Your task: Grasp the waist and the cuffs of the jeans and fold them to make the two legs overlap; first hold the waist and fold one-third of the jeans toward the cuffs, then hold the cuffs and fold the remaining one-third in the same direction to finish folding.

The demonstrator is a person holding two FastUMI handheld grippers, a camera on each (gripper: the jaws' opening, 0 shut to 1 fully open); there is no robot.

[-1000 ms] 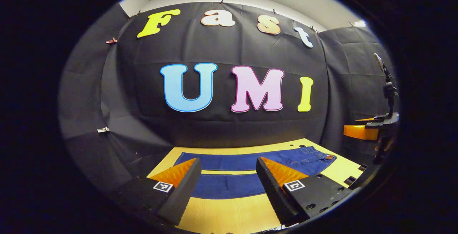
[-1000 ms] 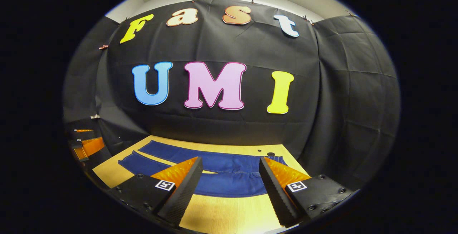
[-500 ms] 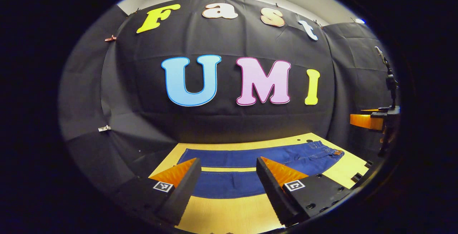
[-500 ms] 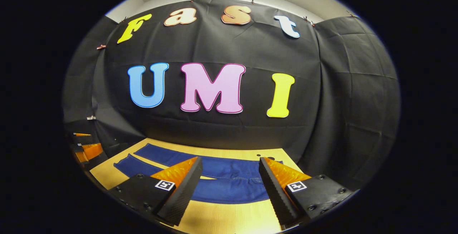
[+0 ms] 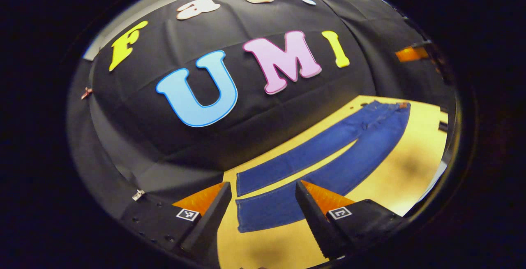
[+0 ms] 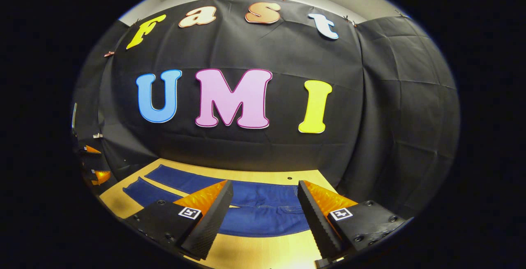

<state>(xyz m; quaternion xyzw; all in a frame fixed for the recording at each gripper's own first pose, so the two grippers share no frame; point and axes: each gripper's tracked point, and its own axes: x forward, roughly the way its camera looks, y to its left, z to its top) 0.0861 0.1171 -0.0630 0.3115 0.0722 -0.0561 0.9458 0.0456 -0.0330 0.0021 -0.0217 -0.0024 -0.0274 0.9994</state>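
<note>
One pair of blue jeans (image 5: 328, 154), flat on the yellow wooden table (image 5: 411, 170), legs side by side with a narrow gap; cuffs (image 5: 250, 203) just ahead of my left gripper (image 5: 263, 203), fingers spread, holding nothing, view tilted; waist end (image 6: 271, 215) ahead of my right gripper (image 6: 265, 207), fingers likewise apart, above the denim; black booth wall (image 6: 370, 96) behind

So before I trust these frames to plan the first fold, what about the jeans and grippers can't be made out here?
- Right gripper view: the right gripper's fingers cover part of the jeans at the waist end.
- Left gripper view: the waist is far off, its details too small.
- Right gripper view: the left gripper sits at the picture's edge, its opening unclear.
</note>
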